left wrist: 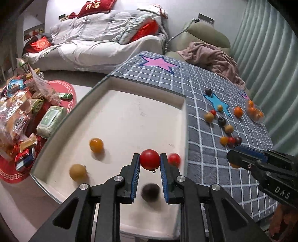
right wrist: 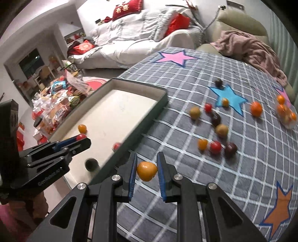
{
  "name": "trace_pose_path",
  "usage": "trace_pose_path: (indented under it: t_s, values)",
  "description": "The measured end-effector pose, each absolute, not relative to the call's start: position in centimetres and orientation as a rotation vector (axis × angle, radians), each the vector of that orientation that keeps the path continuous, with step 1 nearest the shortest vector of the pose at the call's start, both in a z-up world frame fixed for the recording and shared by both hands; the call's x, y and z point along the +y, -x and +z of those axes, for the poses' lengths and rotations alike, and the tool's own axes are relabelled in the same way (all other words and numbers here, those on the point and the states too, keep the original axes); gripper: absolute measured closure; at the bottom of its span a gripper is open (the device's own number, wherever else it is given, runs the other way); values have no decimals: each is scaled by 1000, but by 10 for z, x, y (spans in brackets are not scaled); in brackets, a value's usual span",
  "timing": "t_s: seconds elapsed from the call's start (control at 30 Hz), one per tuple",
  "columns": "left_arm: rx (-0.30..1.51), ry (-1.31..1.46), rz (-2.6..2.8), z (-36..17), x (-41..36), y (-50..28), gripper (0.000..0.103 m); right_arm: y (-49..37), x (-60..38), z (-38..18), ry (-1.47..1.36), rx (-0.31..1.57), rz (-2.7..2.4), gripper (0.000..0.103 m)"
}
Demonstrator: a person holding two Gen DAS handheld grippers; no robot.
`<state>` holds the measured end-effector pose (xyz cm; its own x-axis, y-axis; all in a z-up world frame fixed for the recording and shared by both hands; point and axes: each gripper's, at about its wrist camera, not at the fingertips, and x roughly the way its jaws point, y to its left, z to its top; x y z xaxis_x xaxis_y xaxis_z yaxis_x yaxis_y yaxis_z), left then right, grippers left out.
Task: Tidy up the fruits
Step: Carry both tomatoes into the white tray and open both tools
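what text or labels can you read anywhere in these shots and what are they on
"DAS" on the right gripper body, seen from the left wrist view.
"有喜" on the red cushion on the white sofa.
"GenRobot" followed by blurred characters on the left gripper body, seen from the right wrist view; only partly legible.
Print on the snack packets and the green wipes pack: too blurred to read.

White-covered sofa (right wrist: 141, 37) with red cushion (right wrist: 126, 8) stands against white wall; beige armchair (right wrist: 240, 20) carries pink blanket (right wrist: 249, 46).
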<state>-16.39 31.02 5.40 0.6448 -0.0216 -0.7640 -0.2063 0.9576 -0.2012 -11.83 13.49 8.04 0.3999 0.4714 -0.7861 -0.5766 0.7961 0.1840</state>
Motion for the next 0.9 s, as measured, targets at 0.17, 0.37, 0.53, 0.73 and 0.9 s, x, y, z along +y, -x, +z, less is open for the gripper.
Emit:
trace_pose_path:
  t_s: [0.17, 0.37, 0.53, 0.73, 0.9]
  values:
    - [853, 292, 133, 57, 328, 150, 80, 106, 164, 77, 136, 965, 698, 79]
    - [865, 301, 152, 51, 341, 131, 80, 89, 196, 70, 162, 978, 718, 80]
    - [889, 309, 164, 41, 349, 117, 80, 77, 216, 61, 176, 991, 724, 80]
    - [930, 301, 174, 27, 352, 106, 80, 67, 225, 46, 193, 1016, 714, 80]
    - [957, 294, 186, 20, 353, 105, 80, 66, 228, 44, 198, 1024, 732, 71]
